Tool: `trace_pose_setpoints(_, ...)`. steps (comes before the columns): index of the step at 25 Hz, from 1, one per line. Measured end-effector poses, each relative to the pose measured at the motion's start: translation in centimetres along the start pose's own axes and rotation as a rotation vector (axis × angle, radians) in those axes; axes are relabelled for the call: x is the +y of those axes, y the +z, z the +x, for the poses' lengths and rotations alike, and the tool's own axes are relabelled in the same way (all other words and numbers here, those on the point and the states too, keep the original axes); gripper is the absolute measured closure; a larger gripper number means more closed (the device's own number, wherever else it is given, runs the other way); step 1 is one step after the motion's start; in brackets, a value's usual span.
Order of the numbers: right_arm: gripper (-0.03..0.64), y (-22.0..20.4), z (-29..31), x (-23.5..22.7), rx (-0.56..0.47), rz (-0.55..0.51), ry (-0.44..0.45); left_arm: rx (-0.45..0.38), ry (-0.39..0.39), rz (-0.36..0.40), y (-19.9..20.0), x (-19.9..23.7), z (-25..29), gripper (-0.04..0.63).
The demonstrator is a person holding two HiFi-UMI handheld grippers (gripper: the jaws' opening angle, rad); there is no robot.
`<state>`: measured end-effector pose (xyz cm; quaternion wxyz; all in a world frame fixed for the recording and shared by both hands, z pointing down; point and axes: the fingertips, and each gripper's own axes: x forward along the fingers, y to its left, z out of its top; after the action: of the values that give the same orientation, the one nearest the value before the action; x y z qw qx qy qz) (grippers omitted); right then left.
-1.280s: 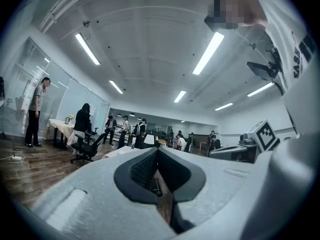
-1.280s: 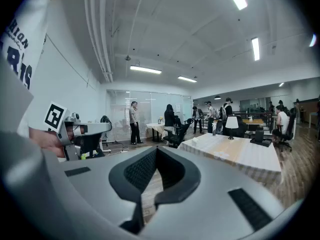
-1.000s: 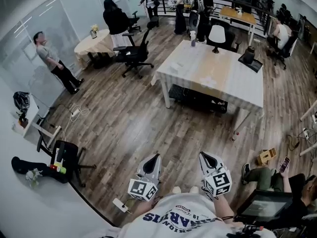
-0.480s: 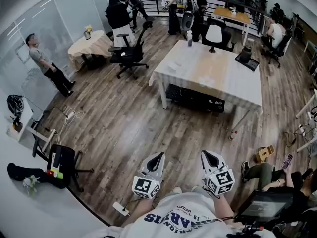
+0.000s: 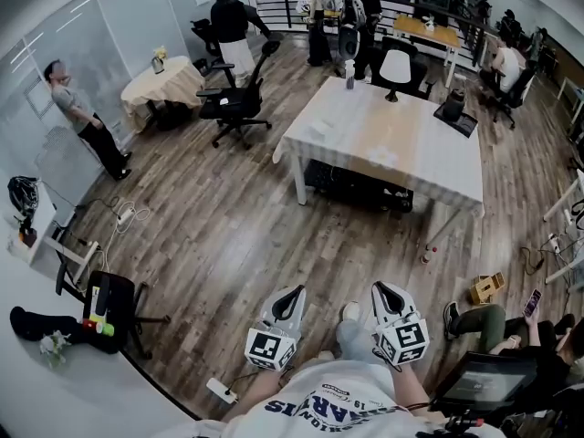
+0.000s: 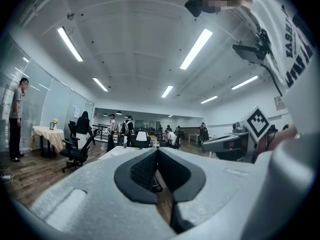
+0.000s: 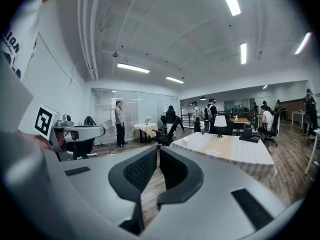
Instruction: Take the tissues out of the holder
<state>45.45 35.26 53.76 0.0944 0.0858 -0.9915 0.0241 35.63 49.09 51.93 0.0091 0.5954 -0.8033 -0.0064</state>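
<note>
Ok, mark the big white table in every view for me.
Head view: big white table, upper part, right of centre.
Left gripper view: big white table, a sliver just below the middle, left of centre.
Right gripper view: big white table, right of centre.
Shared landmark: small round table, to its left everywhere.

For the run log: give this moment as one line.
left tool: shut, empty | right tool: shut, empty | table: ahead, not reached

A person's white shirt (image 5: pixel 333 404) carries dark block lettering, upside down in the head view. Only fragments read, roughly "ARRIS" and "19". Just beyond the shirt, a cube on the left gripper (image 5: pixel 293 291) and right gripper (image 5: pixel 381 288) shows a black-and-white square code, no words.
</note>
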Motion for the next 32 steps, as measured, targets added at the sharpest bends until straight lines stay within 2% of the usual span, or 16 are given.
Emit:
trace_pose_setpoints(11, 0.606, -0.7, 6.4, -2.7, 0.023, 0.004, 0.046, 0.007, 0.04, -0.003, -0.8, 3.7, 4.4, 0.591)
trace_pose_setpoints(32, 0.607, 0.9, 21.7, -15.1, 0.077, 0.035, 0.09, 0.036, 0.036, 0.009, 0.9, 10.9, 21.4, 0.592)
